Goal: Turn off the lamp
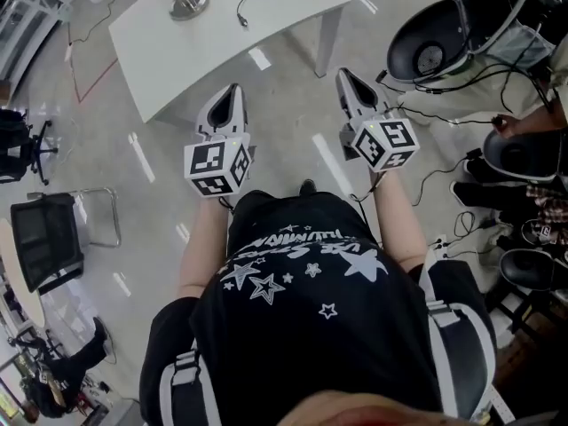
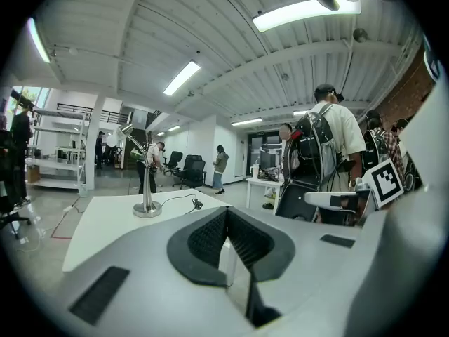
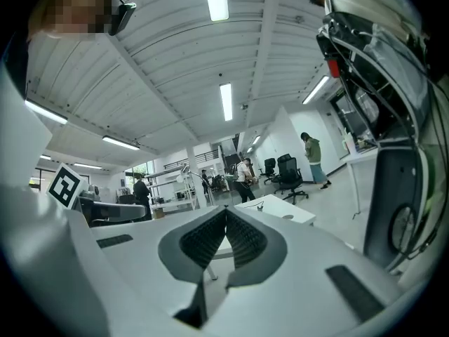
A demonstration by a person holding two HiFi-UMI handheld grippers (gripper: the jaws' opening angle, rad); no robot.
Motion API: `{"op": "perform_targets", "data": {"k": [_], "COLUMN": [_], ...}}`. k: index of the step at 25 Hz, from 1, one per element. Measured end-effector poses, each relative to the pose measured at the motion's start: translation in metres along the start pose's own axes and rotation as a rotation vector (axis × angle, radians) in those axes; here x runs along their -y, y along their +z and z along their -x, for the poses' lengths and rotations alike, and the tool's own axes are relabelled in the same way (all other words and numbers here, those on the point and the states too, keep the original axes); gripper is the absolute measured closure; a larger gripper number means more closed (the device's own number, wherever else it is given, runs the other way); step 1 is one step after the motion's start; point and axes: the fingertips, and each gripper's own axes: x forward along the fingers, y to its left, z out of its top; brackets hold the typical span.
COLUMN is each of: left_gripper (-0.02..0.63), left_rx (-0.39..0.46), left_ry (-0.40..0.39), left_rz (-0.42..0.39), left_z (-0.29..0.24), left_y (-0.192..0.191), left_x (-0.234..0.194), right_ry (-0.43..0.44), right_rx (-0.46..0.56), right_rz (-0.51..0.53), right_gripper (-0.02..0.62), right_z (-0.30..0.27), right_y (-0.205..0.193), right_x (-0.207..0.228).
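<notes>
The left claw (image 1: pixel 233 90) and right claw (image 1: pixel 345 76) were both shut and empty, held level over the floor short of the white bench (image 1: pixel 222 56); the lamp (image 1: pixel 188 3) stood at the bench's far left, its cord running right to what looked like a small dark switch (image 2: pixel 198 203); a good approach would come near first, then press that squarely with one shut tip.

Camera layout: one head view, two gripper views.
The head view looks steeply down past the torso (image 1: pixel 302 318) onto the left gripper (image 1: pixel 232 91), the right gripper (image 1: pixel 346 76) and the white table (image 1: pixel 222 47) ahead. Each gripper view sits just behind its jaws, facing level; all three share that table.
</notes>
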Motion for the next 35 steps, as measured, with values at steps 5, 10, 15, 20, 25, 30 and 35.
{"op": "perform_targets", "data": {"k": [5,10,15,20,25,30,35], "left_gripper": [0.595,0.595,0.595,0.595,0.595,0.595,0.595], "left_rx": [0.003,-0.003,0.0,0.003,0.001,-0.008,-0.013], "left_ry": [0.005,-0.006,-0.051,-0.097,-0.122,-0.131,-0.143], "left_rz": [0.0,0.004,0.017,0.031,0.043,0.042,0.042], "left_z": [0.0,-0.016,-0.045,-0.093,-0.135,-0.164,-0.2], "left_y": [0.007,0.008,0.01,0.012,0.013,0.016,0.024], "left_x": [0.005,0.001,0.001,0.001,-0.004,-0.01,-0.032], "right_ry": [0.006,0.01,-0.038,-0.083,-0.108,-0.114,-0.112], "right_rx": [-0.009,-0.006,-0.011,-0.014,-0.029,-0.008,-0.017], "right_rz": [-0.009,-0.02,-0.016,0.009,0.011,-0.024,-0.012], "right_gripper": [0.589,0.589,0.589,0.589,0.589,0.589,0.589], "right_z": [-0.003,-0.01,-0.021,-0.036,-0.064,-0.09,-0.135], "right_y": [0.003,0.008,0.013,0.022,0.026,0.041,0.049], "right_x": [0.003,0.005,0.023,0.049,0.076,0.094,0.102]}}
